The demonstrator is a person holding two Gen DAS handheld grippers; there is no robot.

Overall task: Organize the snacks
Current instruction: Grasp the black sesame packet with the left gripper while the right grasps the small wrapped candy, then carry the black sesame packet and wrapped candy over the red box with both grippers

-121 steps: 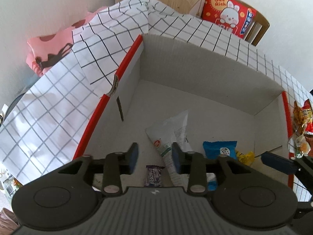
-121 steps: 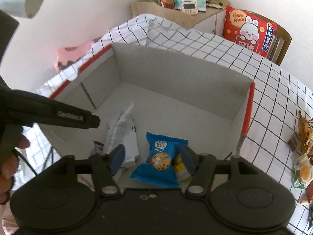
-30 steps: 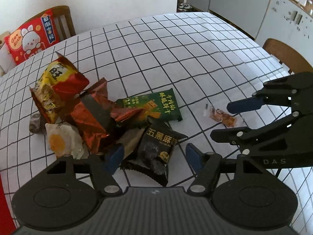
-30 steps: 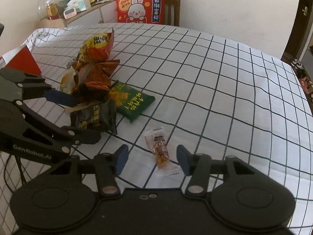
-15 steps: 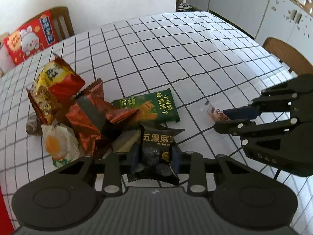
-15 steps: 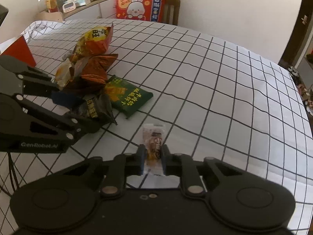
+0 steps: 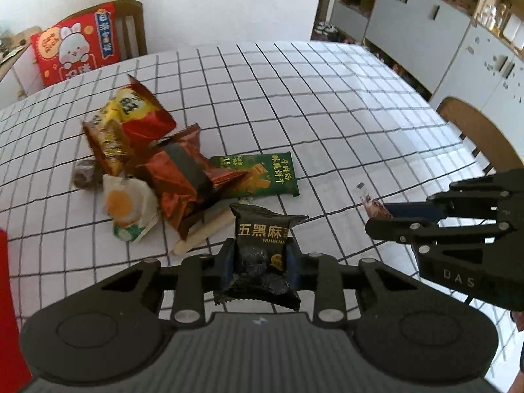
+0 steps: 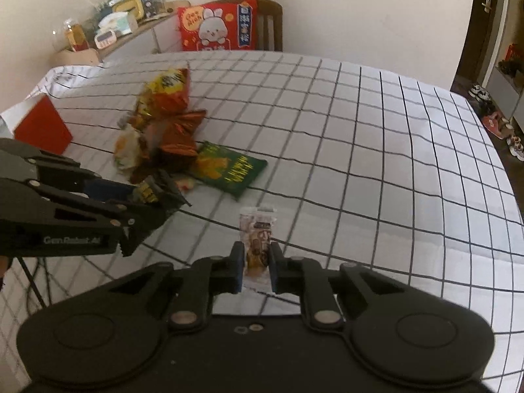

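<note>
My left gripper (image 7: 258,263) is shut on a black sesame snack packet (image 7: 262,245) and holds it just above the checked tablecloth. My right gripper (image 8: 256,268) is shut on a small clear sachet (image 8: 257,234), also lifted off the cloth. The right gripper shows in the left wrist view (image 7: 380,216) with the sachet (image 7: 371,201). The left gripper shows in the right wrist view (image 8: 160,201). A pile of snacks remains on the table: a green packet (image 7: 258,180), a copper-red wrapper (image 7: 183,173), a red-yellow bag (image 7: 131,121) and a white egg-print packet (image 7: 127,206).
The red-edged box shows only as a corner at the left (image 8: 42,127) (image 7: 8,294). A pale stick-shaped snack (image 7: 203,232) lies by the pile. A chair with a red rabbit cushion (image 8: 217,29) stands behind the table, another chair (image 7: 475,131) at the right edge.
Both grippers left the box, came over the snack pile open, then shut: the left on the black packet, the right on the sachet. Both snacks have now risen off the cloth.
</note>
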